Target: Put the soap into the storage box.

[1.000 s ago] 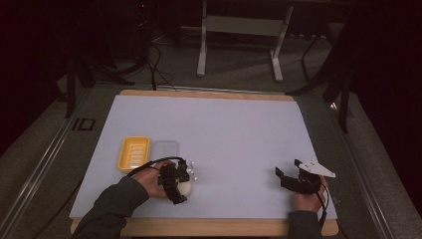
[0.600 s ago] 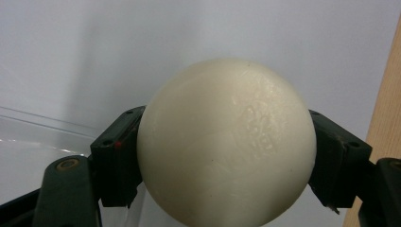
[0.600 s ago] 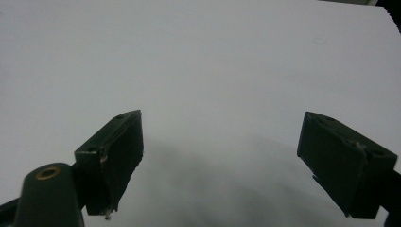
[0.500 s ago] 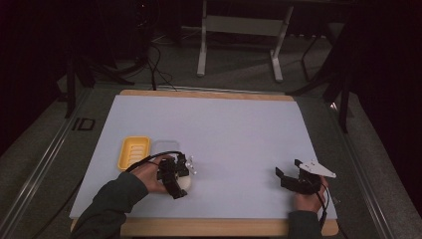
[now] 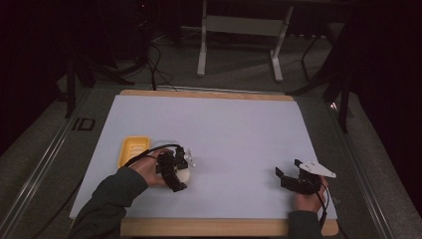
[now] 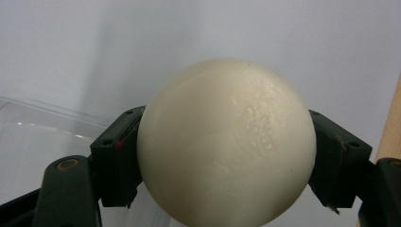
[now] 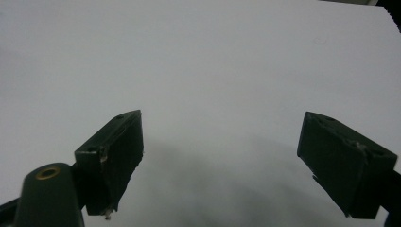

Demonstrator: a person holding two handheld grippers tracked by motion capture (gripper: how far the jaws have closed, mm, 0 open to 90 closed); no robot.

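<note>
We see a cream-white ball [image 6: 227, 142], smooth and slightly glossy, with a faint raised stamp pressed into its skin on one side; it fills the middle of the left gripper view. In the high view it shows as a pale round shape [image 5: 184, 175] at the near left of the white mat [image 5: 234, 134], just beside the yellow tray [image 5: 133, 150]. We find nothing inside that shallow yellow tray. A clear plastic container [image 6: 42, 137] lies behind the ball in the left gripper view, and we cannot tell what, if anything, it holds. Our left gripper [image 5: 176, 172] has its jaws partly closed, one pad pressed to each side of the ball, so the ball is held between them. Our right gripper [image 5: 291, 179] rests at the near right of the mat, well apart from the ball, with its jaws spread wide over bare mat and nothing between them.
</note>
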